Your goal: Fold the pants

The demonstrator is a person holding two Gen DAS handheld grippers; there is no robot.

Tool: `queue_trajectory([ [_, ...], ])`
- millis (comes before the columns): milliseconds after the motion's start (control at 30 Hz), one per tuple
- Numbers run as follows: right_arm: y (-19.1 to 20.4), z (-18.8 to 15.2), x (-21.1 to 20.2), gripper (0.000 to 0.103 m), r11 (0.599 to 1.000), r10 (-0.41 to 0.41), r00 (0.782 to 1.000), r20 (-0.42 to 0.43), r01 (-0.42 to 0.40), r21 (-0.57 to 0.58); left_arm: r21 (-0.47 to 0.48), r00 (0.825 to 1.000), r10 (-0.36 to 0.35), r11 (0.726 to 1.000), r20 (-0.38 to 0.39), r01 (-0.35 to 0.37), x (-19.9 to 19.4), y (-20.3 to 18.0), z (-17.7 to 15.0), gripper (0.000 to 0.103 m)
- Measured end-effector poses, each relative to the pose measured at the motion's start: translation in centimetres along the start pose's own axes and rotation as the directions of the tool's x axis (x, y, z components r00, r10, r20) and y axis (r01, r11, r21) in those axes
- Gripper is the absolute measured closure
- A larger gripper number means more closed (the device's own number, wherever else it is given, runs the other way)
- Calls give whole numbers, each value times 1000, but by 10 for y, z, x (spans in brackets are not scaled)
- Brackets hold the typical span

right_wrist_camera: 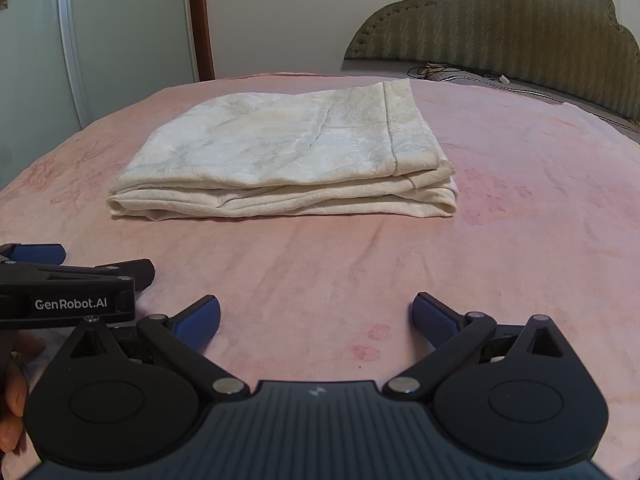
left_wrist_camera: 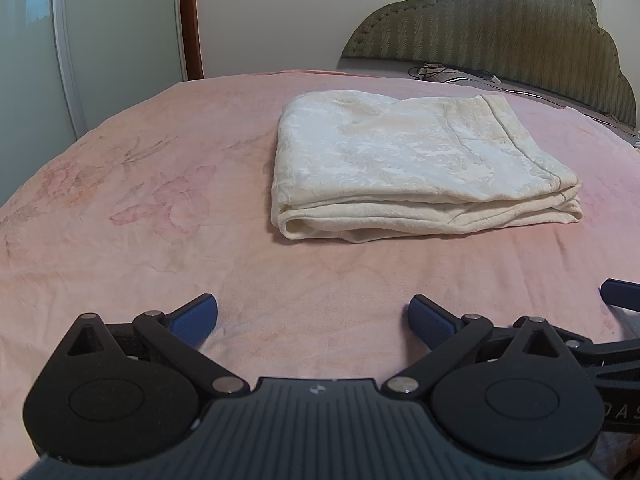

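Left wrist view: left gripper point(left_wrist_camera: 313, 320) spread wide, empty, low over pink bedspread point(left_wrist_camera: 120, 240). Cream pants point(left_wrist_camera: 416, 160) folded in a flat stack, far and right of centre. Soft, light, likely floppy; best pinched at near folded edge. Right gripper point(right_wrist_camera: 316, 318) likewise spread, empty, well apart from pants point(right_wrist_camera: 288, 160).

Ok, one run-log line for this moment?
pants folded, lying on bed | left gripper open, empty | right gripper open, empty | both short of pants
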State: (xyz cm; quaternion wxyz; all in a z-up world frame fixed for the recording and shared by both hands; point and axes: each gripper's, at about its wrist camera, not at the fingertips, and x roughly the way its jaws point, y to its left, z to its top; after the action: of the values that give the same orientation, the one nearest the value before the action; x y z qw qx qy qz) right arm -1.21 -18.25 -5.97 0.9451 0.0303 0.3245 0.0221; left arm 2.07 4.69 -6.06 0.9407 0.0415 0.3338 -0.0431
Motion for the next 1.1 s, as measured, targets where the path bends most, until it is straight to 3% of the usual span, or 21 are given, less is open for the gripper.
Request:
queue_trajectory([
  [467, 0, 0, 0, 0, 1000, 11, 1000, -3, -11, -7, 0, 1000, 0, 1000, 0, 0, 0, 0, 0, 0],
  [733, 3, 1, -9, 0, 999, -2, 998, 68, 5, -40, 0, 1000, -1, 1000, 1, 1, 0, 0, 0, 0],
  [967, -16, 2, 1, 0, 998, 8, 1000, 11, -9, 60, 26, 1000, 10, 1000, 11, -10, -2, -4, -2, 0],
  [1100, -6, 2, 4, 0, 999, -34, 999, -7, 34, 7, 9, 1000, -1, 1000, 4, 1, 0, -2, -2, 0],
])
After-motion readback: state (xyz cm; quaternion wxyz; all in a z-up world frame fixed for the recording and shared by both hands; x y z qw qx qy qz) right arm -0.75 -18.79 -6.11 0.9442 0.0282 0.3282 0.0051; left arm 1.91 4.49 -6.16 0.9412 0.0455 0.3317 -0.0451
